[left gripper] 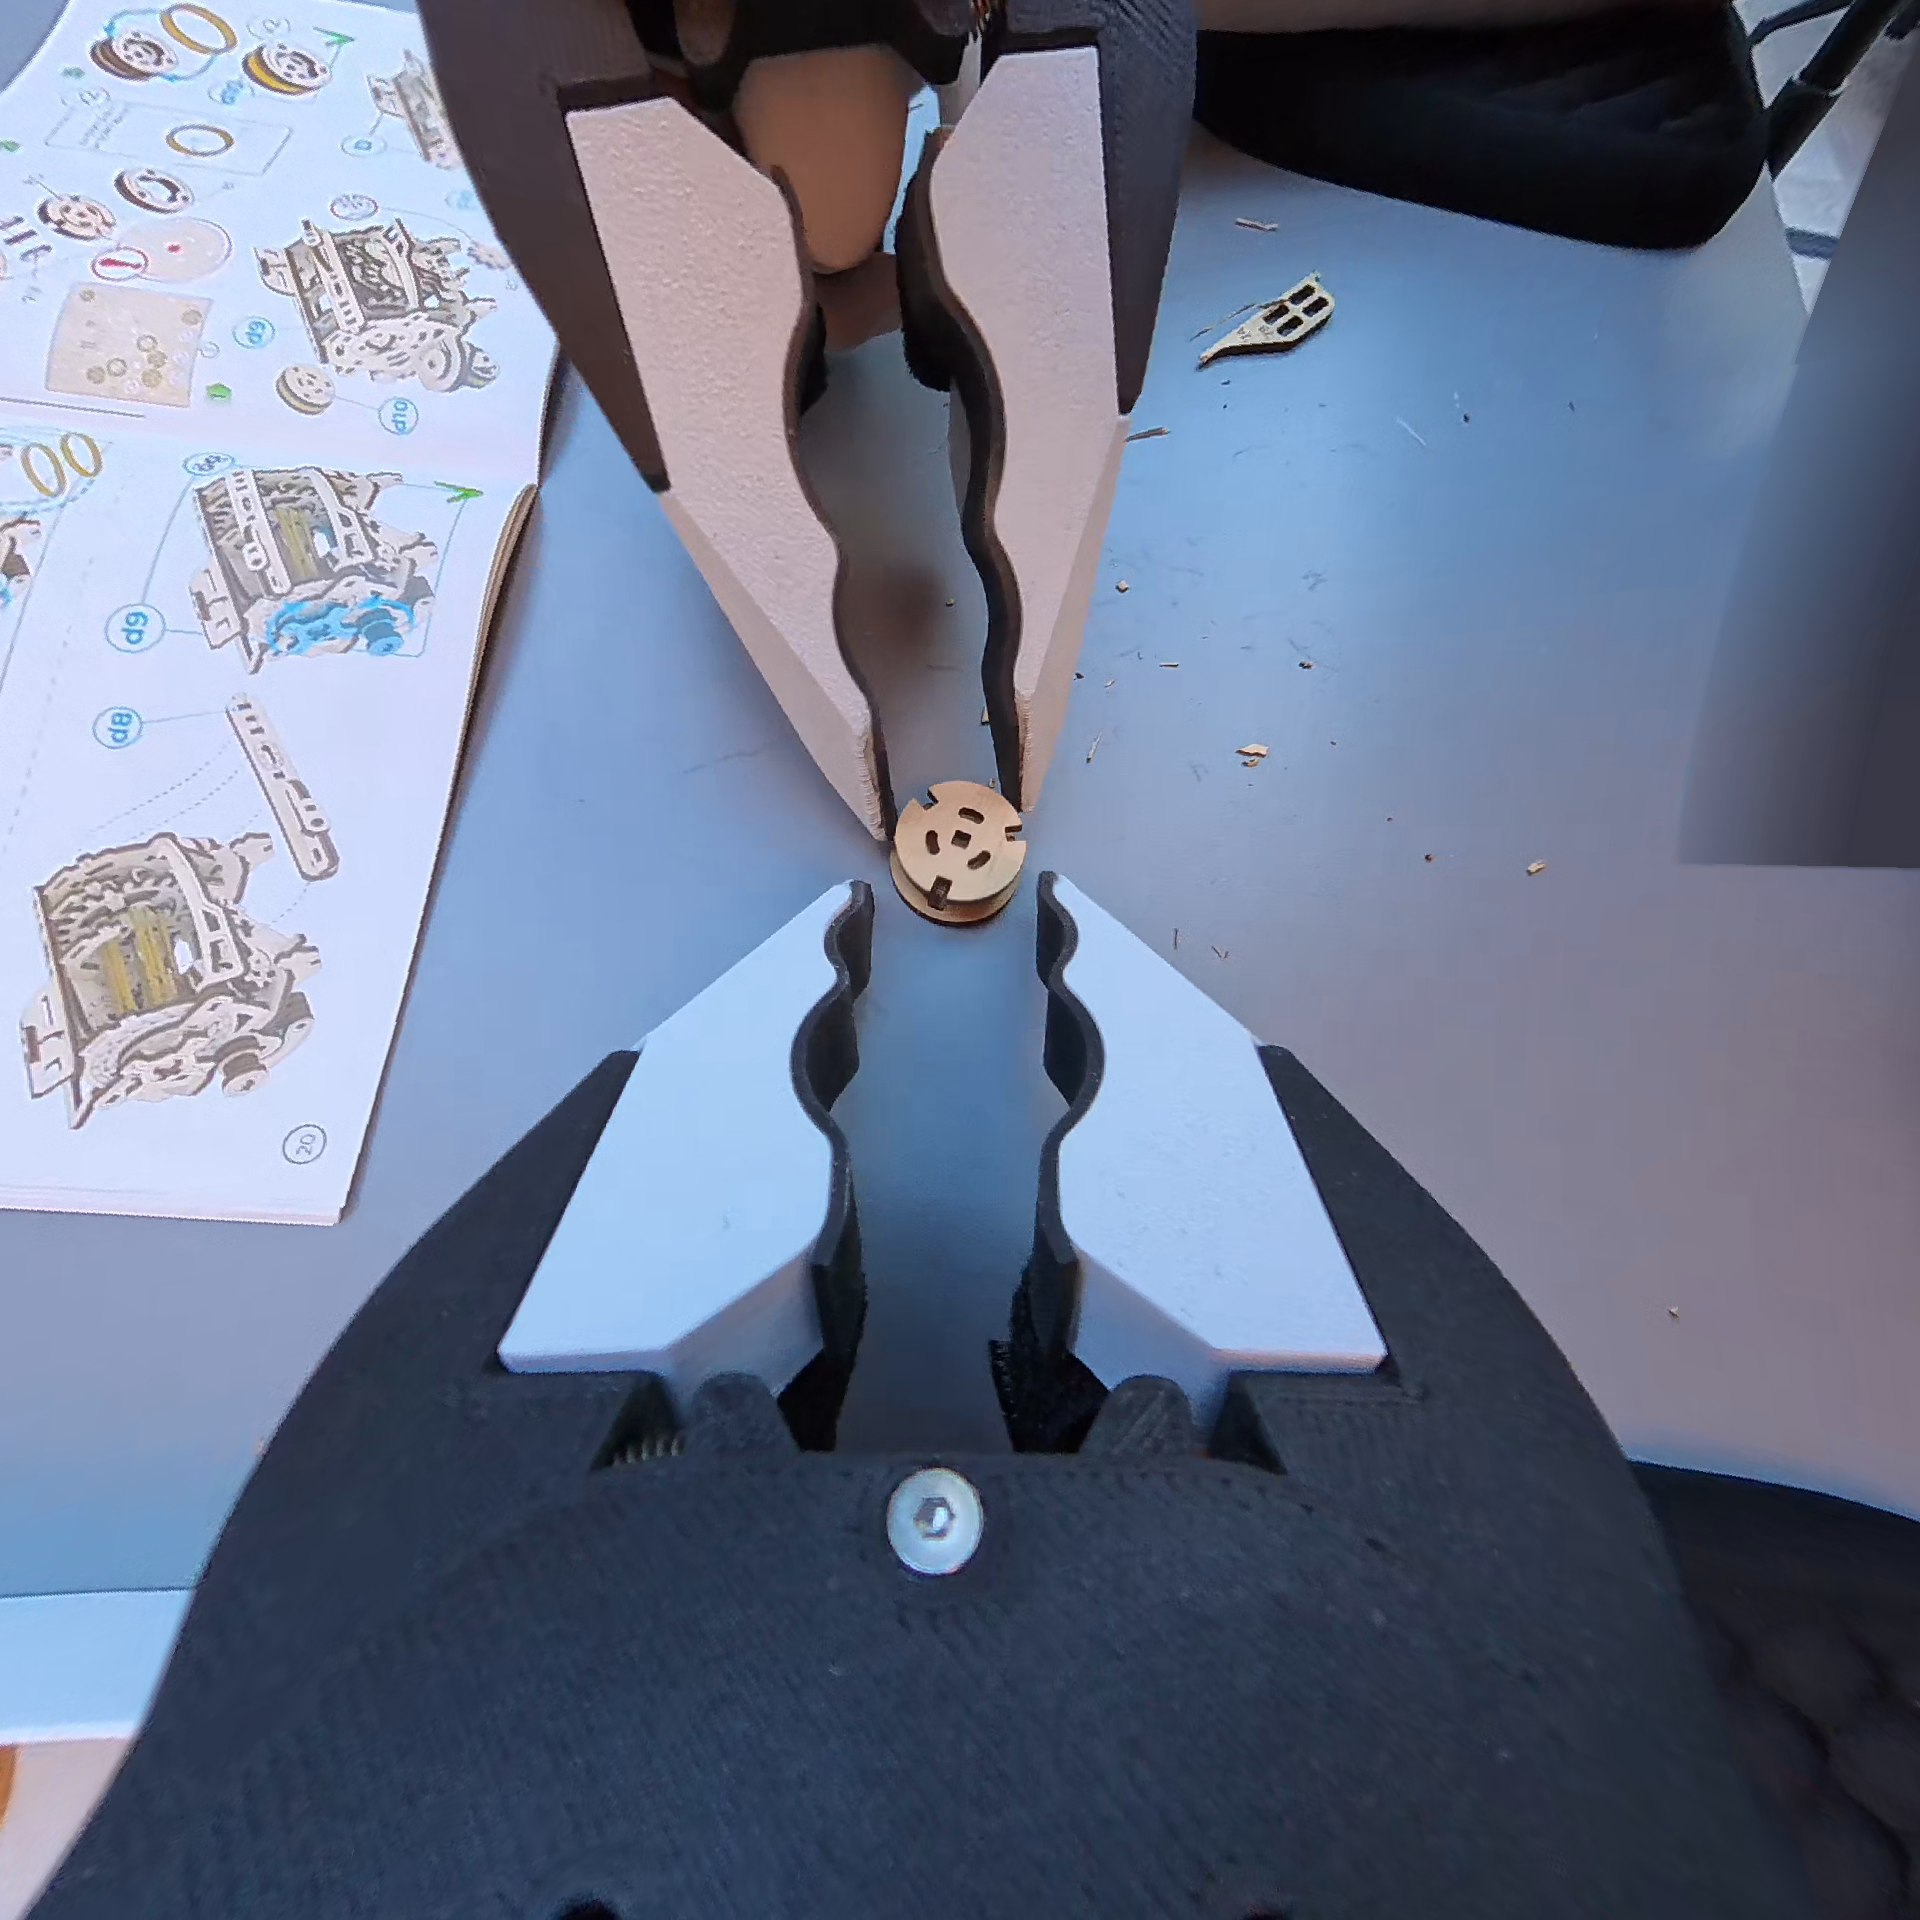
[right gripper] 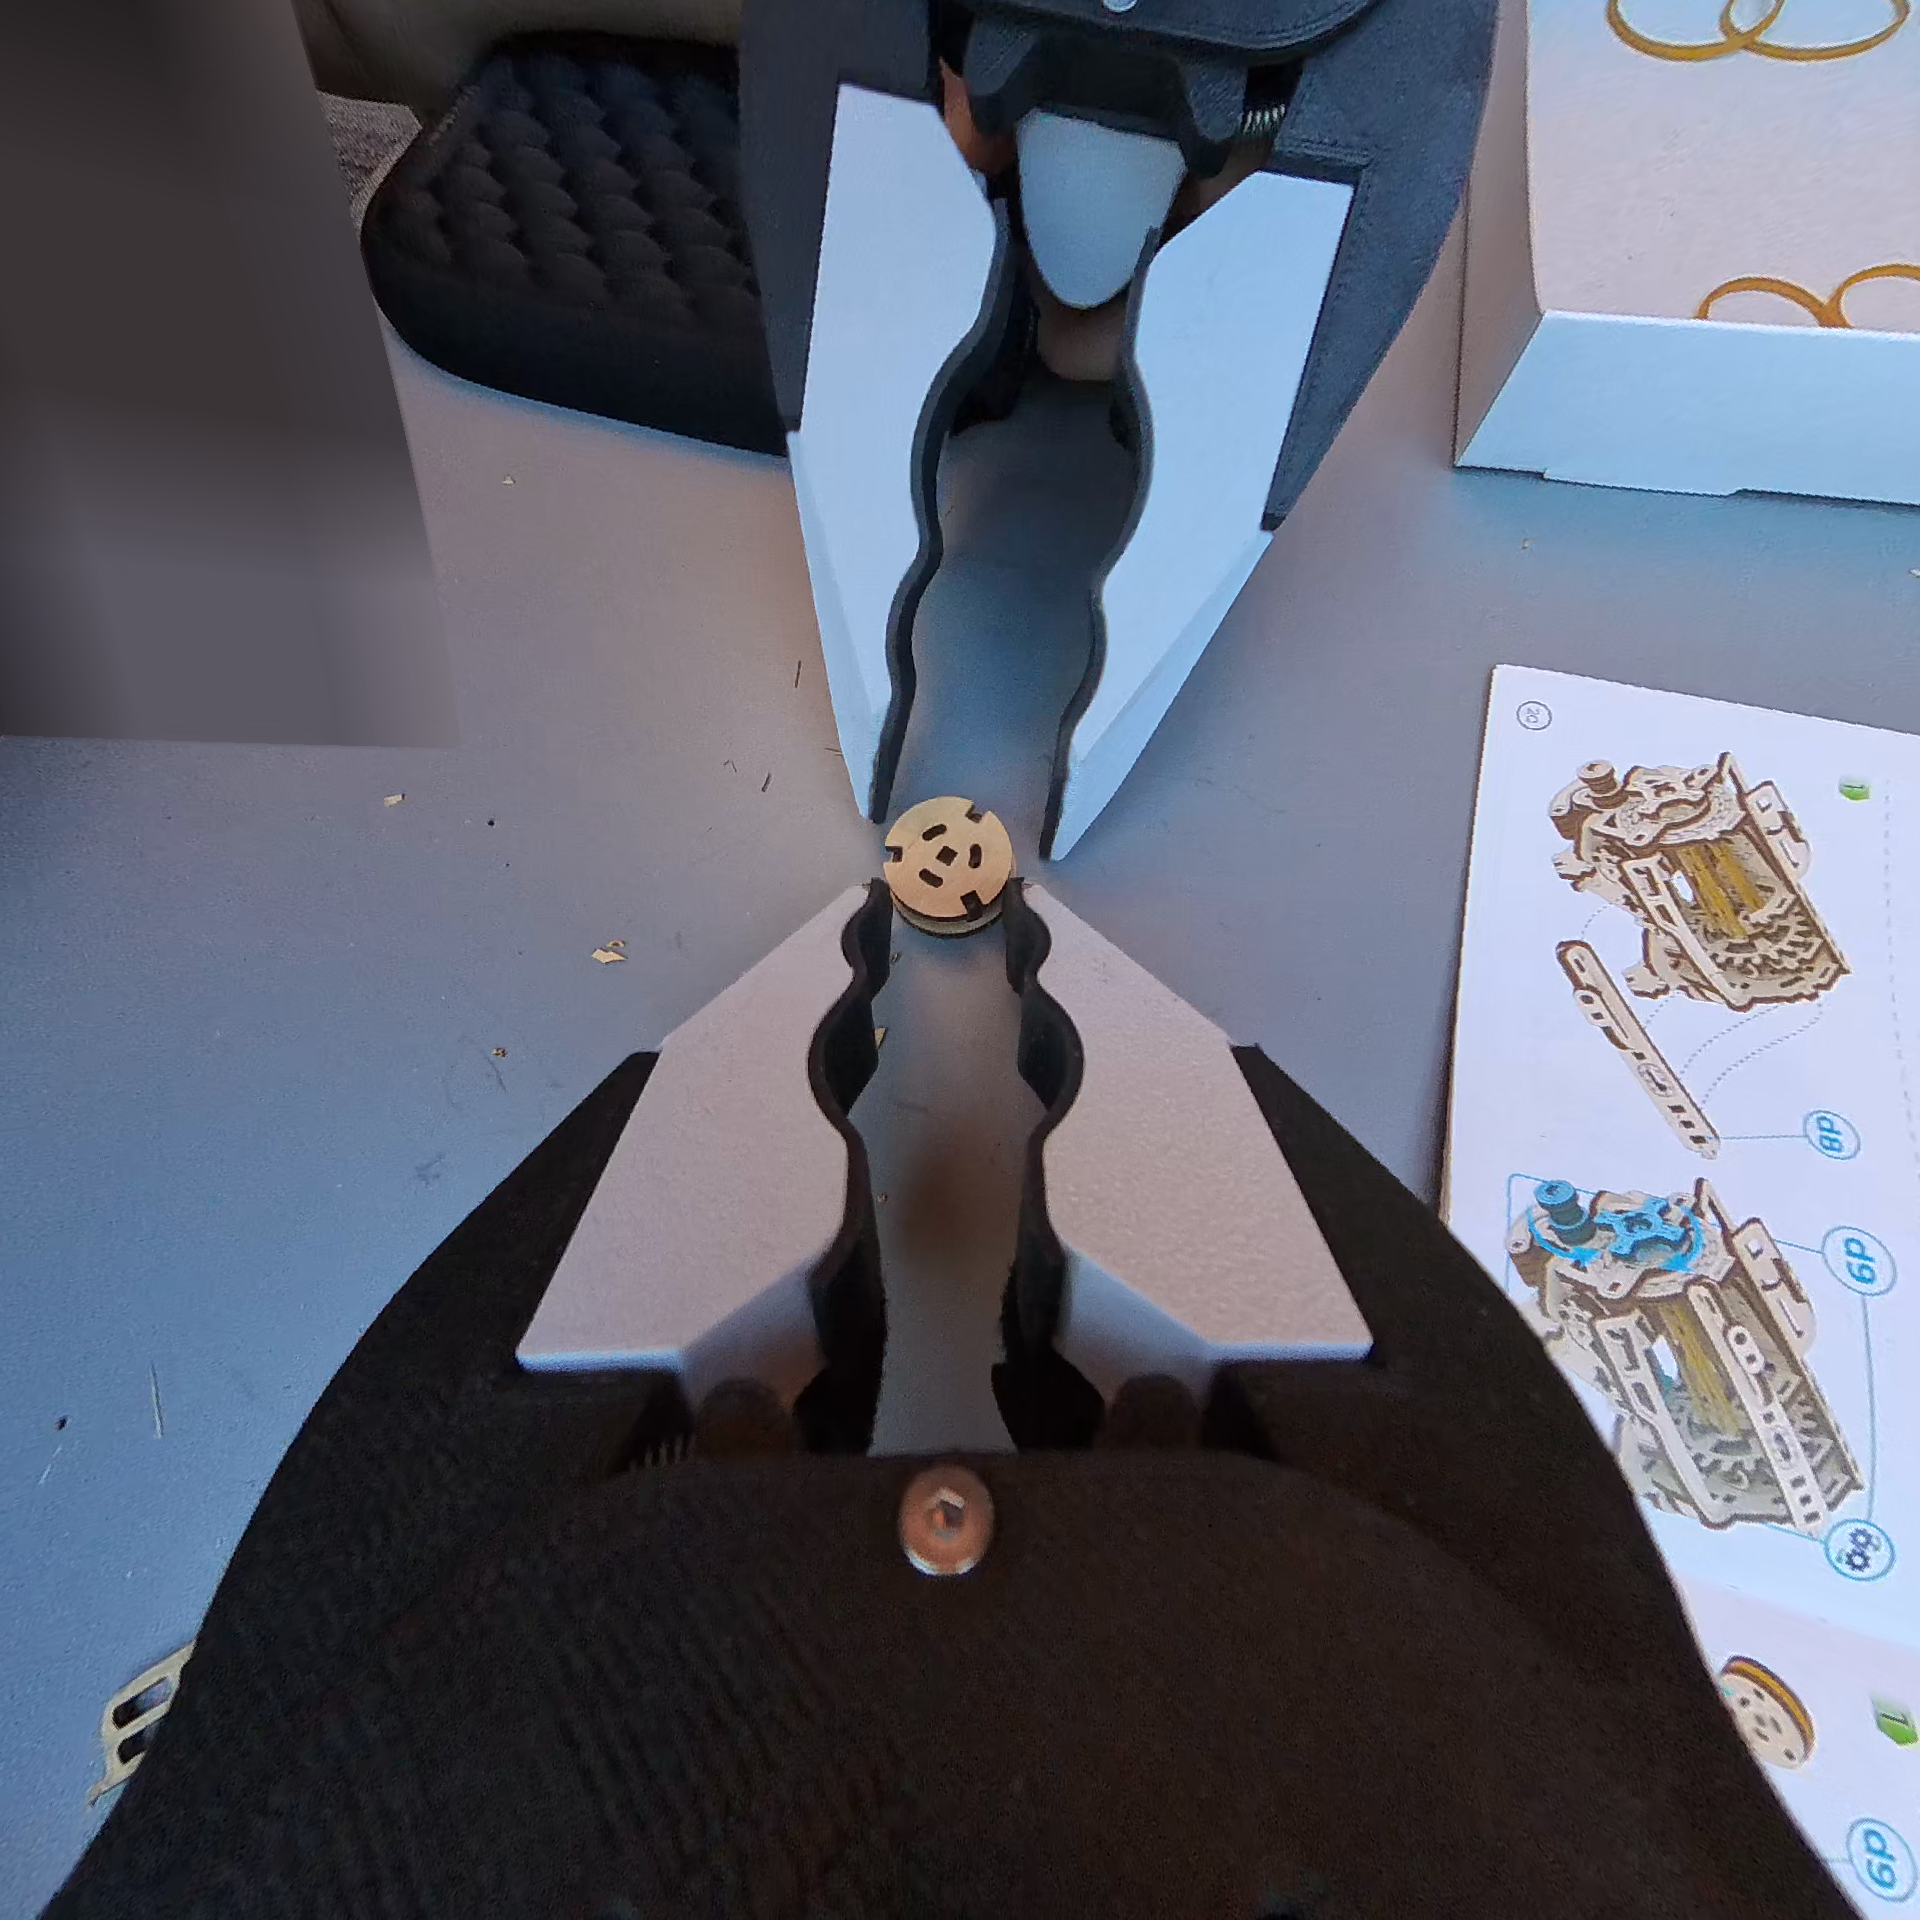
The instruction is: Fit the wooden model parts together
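Note:
A small round wooden disc assembly (left gripper: 958, 852), two slotted layers stacked, sits low over the grey table between the two grippers, which face each other. In the right wrist view, my right gripper (right gripper: 951, 899) has its fingertips against both sides of the disc (right gripper: 948, 862) and is shut on it. It enters the left wrist view from the top (left gripper: 953, 810). My left gripper (left gripper: 951, 888) is open and empty. Its tips stand just short of the disc, wider apart than it. It shows at the top of the right wrist view (right gripper: 966, 831).
An open instruction booklet (left gripper: 208, 623) lies to the left gripper's left, also seen in the right wrist view (right gripper: 1714, 1143). A white box (right gripper: 1683, 395) stands beyond it. A loose wooden piece (left gripper: 1273, 317) and wood chips lie on the table (left gripper: 1455, 623). A black padded bag (right gripper: 561, 239) sits at the table's edge. My two grippers' fingertips are within a few centimetres of each other.

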A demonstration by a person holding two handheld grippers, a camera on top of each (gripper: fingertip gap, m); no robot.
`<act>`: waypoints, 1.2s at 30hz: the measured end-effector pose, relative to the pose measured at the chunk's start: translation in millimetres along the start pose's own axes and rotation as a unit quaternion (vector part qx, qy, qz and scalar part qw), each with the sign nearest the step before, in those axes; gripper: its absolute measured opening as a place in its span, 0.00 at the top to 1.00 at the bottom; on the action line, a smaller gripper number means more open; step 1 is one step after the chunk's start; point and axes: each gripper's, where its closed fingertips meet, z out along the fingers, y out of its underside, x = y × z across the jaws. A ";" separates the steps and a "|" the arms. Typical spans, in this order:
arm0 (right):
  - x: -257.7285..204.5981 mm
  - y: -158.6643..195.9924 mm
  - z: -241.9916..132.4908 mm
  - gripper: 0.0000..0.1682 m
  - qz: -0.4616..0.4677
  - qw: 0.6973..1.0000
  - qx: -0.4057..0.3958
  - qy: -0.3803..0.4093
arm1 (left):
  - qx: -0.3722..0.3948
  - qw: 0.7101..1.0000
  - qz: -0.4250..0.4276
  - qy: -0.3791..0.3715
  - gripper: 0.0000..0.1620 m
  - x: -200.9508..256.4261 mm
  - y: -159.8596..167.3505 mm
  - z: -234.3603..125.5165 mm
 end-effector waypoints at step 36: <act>6.2 -2.5 -2.9 0.88 0.001 1.000 0.023 0.018 | -0.004 1.000 0.020 -0.019 0.86 -6.9 0.6 -0.2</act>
